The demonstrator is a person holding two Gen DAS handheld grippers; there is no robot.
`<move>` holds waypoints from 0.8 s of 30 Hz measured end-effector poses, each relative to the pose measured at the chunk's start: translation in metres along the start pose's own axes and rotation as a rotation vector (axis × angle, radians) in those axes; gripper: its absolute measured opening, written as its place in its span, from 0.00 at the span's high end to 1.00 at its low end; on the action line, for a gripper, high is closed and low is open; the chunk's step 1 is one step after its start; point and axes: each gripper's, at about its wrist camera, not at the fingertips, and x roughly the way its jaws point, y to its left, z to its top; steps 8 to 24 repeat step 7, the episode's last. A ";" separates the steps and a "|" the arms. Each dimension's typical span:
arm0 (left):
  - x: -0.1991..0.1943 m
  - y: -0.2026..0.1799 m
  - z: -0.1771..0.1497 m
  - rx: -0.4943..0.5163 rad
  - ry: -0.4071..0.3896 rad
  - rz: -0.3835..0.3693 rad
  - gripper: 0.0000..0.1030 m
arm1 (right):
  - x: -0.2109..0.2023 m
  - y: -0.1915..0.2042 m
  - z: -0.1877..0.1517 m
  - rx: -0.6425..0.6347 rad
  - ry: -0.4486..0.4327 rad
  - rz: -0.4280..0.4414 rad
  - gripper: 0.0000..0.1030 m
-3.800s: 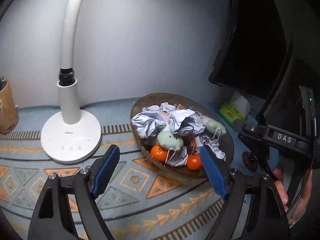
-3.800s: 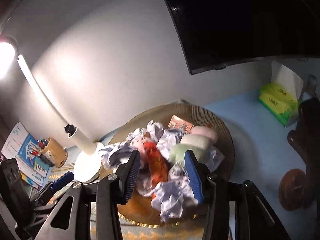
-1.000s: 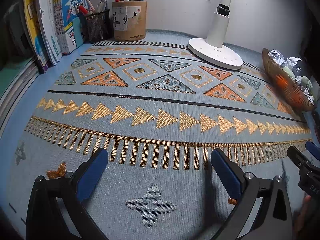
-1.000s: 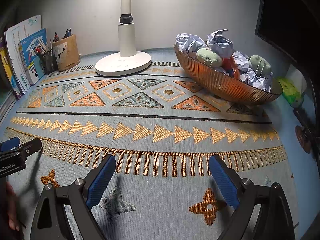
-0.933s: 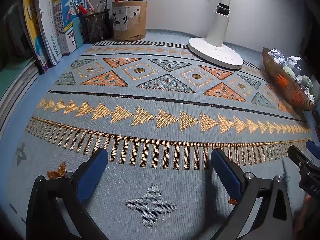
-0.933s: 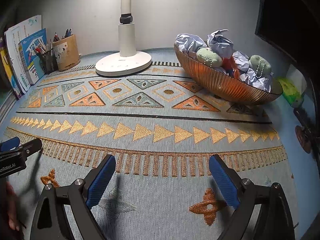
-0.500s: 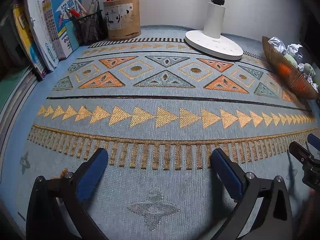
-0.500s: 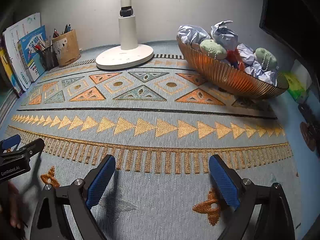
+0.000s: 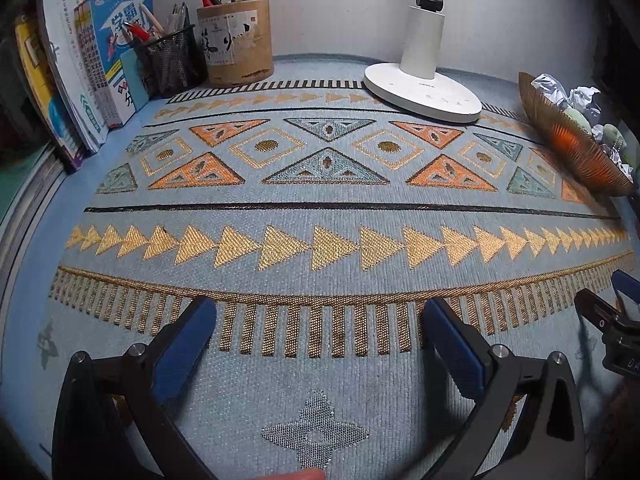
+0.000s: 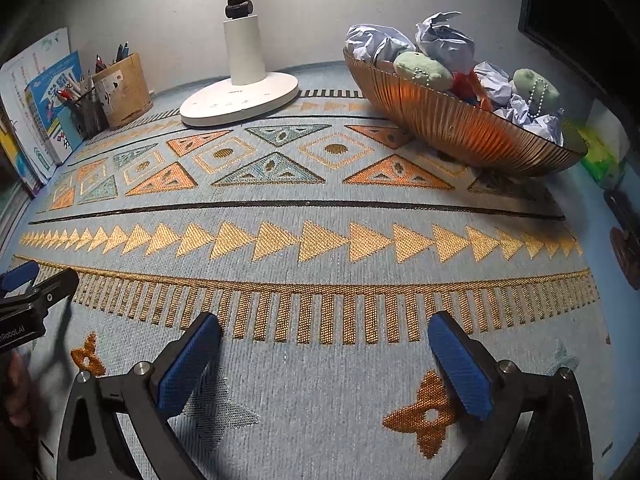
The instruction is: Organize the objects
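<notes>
Both grippers hover low over the patterned mat (image 9: 320, 216), jaws spread, empty — left gripper (image 9: 320, 344), right gripper (image 10: 324, 360). The ribbed bowl (image 10: 460, 128) (heaped with crumpled paper) sits at two o'clock.

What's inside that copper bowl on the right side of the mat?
The copper bowl holds crumpled paper balls, two green plush toys with bead chains, and something red-orange between them. Whatever lies deeper is covered by the pile and the bowl's wall.

Left tongs (image 9: 316, 320) spread wide, empty, above patterned mat (image 9: 320, 216); bowl (image 9: 568, 148) far right.
</notes>
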 end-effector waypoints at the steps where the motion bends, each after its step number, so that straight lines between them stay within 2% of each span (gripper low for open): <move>1: 0.000 0.000 0.000 0.000 0.000 -0.001 0.00 | 0.000 0.000 0.000 -0.001 0.000 -0.002 0.00; 24: 0.000 0.000 0.000 0.000 0.000 0.000 0.00 | -0.001 0.000 0.000 0.000 0.000 -0.002 0.00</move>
